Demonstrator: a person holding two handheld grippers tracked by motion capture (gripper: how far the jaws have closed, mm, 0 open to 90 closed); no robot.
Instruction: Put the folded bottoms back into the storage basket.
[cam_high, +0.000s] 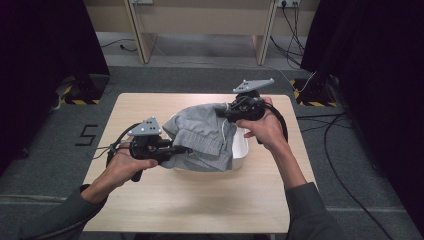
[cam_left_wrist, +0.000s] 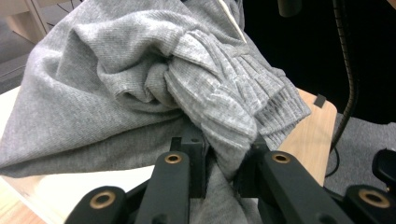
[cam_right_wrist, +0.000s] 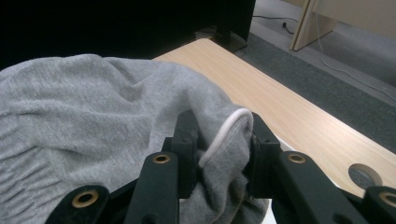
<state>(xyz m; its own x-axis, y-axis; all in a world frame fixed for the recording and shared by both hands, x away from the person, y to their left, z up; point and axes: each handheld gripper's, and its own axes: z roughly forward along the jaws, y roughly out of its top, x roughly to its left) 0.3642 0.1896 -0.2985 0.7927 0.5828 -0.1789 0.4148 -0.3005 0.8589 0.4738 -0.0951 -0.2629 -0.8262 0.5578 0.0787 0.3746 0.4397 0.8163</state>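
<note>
Both hands come in from the six o'clock edge of the pale wooden table (cam_high: 150, 200), each carrying a black two-jaw gripper. Nearest, at about eight o'clock from the table's middle, the left gripper (cam_high: 176, 150) points toward three o'clock, and its jaws are closed nearly together on a fold of the soft grey knitted garment with ribbed cuff or waistband (cam_high: 202, 135). In the left gripper view that gripper (cam_left_wrist: 219, 161) pinches cloth just below the ribbed band, with the bulk of the fabric heaped beyond.

Past it, the garment lies bunched over a shallow white tub (cam_high: 241, 145) at the table's centre, its long axis running from roughly eight o'clock to one o'clock between the two grips. Farther off, at about one o'clock, the right gripper (cam_high: 223, 112) points back toward nine o'clock. In its own view the right gripper (cam_right_wrist: 219, 140) is clamped on a bunch of cloth with a white drawstring cord (cam_right_wrist: 226, 133) looped through it.

So the cloth lies between the grippers, facing each other; I judge that drawing them apart along that diagonal would stretch it, the left hand being nearer the person.
</note>
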